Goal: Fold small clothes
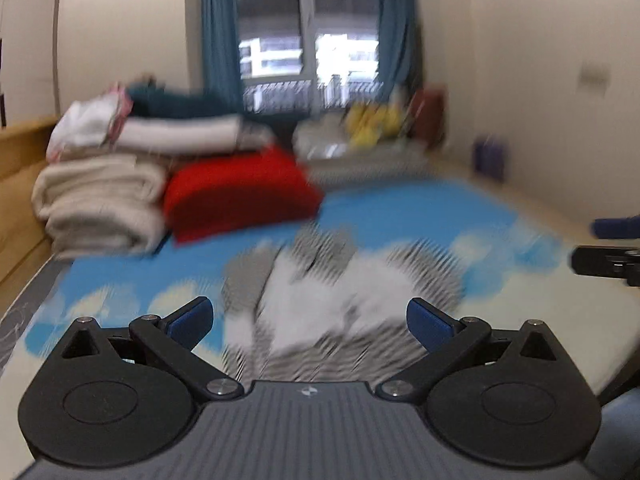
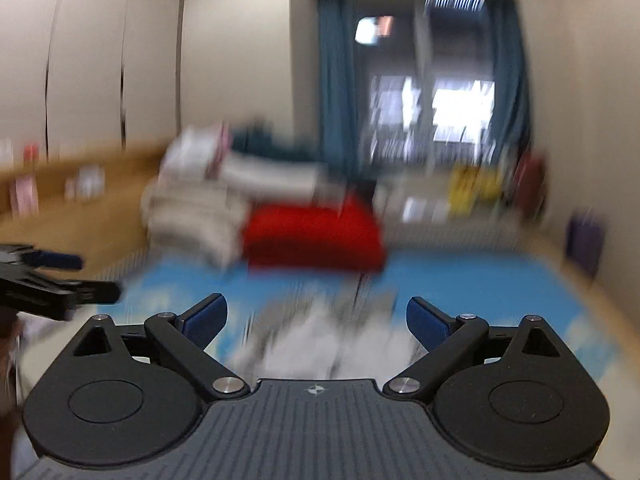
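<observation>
Best begun by bringing both claws down onto the striped grey-and-white garment (image 1: 332,300) lying crumpled on the blue cloud-print bed sheet (image 1: 420,208), at about 12 o'clock just ahead of each claw; worth picking two opposite edges or corners rather than the bunched middle, so the cloth can be drawn flat before any fold is laid. Heavy blur in both views, so no telling which part is sleeve, hem or collar; slower, steadier travel would help in choosing a grip point. Left claw (image 1: 310,322) spread wide, blue pads (image 1: 192,322) well apart, nothing between them, hovering above the near side of the garment and apparently not touching it. Right claw (image 2: 316,322) likewise released and wide, empty, with the same garment (image 2: 320,336) showing between and beyond its fingers; contact cannot be told through the blur. Each claw visible in the other's view: right one at 3 o'clock in the left wrist view, left one at 9 o'clock in the right wrist view, so roughly level and flanking the cloth. Further back at 10 to 11 o'clock, a red folded item (image 1: 240,192) and a stack of pale folded blankets (image 1: 100,200), well apart from the garment. Folding judged not yet started
</observation>
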Motion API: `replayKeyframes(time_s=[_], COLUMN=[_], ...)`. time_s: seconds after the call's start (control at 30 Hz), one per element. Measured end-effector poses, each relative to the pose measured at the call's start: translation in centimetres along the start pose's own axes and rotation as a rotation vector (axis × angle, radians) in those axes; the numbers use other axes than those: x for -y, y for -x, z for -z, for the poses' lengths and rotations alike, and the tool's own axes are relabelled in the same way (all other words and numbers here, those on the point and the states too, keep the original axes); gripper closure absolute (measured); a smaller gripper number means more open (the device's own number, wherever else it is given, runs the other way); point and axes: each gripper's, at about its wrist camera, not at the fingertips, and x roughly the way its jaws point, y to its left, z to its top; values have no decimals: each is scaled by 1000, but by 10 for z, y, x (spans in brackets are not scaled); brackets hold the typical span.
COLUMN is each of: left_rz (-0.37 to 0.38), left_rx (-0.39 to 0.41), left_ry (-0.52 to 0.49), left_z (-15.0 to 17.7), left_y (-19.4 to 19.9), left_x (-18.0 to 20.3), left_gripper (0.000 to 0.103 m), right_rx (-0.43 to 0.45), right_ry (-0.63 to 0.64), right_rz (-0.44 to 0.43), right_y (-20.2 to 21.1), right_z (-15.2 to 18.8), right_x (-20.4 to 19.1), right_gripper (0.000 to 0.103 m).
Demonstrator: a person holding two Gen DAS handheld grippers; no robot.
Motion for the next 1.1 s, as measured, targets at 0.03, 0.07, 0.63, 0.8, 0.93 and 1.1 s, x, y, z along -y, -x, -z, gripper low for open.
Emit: replayKeyframes(time_s=[0.03,0.07,0.63,0.8,0.93,1.1], left_rz=[-33,-60,-74,-49,-47,-44], left_rx=[-45,-94,-409,-423,-434,-443], left_ry=[1,3,3,-78,-73,-71], left_z=[23,47,163,173,175,177], left_y=[-34,-62,-283,-300,-305,-309], left_x=[4,1,-48,-41,-41,-43], left_gripper=[0,0,0,0,0,0], right_rx=[-69,-113,-498,-547,-566,-563], right_ry=[-11,-19,10,106,143,140], right_rz=[5,21,110,112,131,150], right_y=[-37,-62,-288,-302,-313,-319], right_z=[34,59,224,242,249,250], right_x=[0,-11,4,-8,-12,-12], right_gripper=[8,8,9,10,10,10])
